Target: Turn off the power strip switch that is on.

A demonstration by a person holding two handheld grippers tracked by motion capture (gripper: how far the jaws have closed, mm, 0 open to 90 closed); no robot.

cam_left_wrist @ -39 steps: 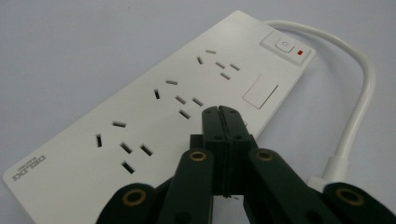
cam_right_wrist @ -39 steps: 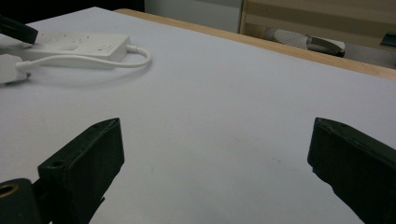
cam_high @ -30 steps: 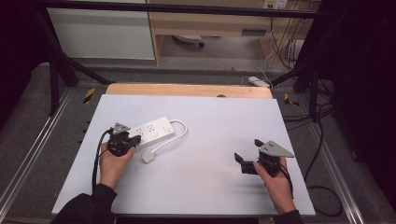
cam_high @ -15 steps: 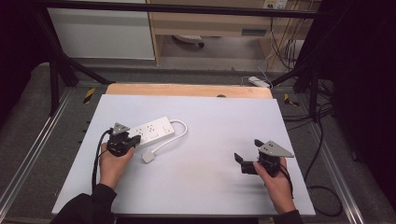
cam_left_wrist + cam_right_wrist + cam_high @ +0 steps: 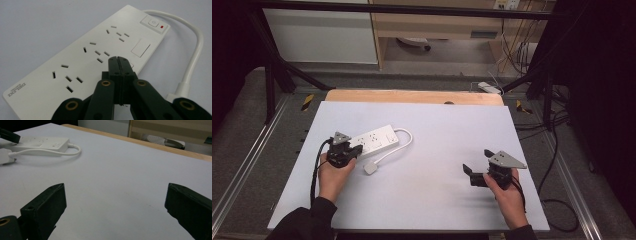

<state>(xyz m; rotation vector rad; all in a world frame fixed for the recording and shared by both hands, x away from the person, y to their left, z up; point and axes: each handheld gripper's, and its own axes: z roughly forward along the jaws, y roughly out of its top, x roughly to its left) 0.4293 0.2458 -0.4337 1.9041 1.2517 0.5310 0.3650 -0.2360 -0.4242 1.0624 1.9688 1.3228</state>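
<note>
A white power strip [image 5: 374, 140] lies on the left part of the white tabletop [image 5: 442, 135], its cable [image 5: 404, 139] looping round to a white plug [image 5: 370, 168] beside it. My left gripper [image 5: 354, 150] is at the strip's near end. In the left gripper view this gripper [image 5: 117, 60] is shut with nothing between its jaws, its tips just over the strip [image 5: 82, 52] near the middle sockets. My right gripper [image 5: 469, 175] hovers open over bare table at the right. In the right gripper view, the strip [image 5: 42, 142] and plug [image 5: 5, 155] lie far off beyond its spread jaws [image 5: 115, 202].
A wooden strip [image 5: 412, 96] runs along the table's far edge. Beyond it on the floor are another white power strip [image 5: 488, 88] and loose cables [image 5: 557, 120]. Metal rails [image 5: 242, 170] flank the table.
</note>
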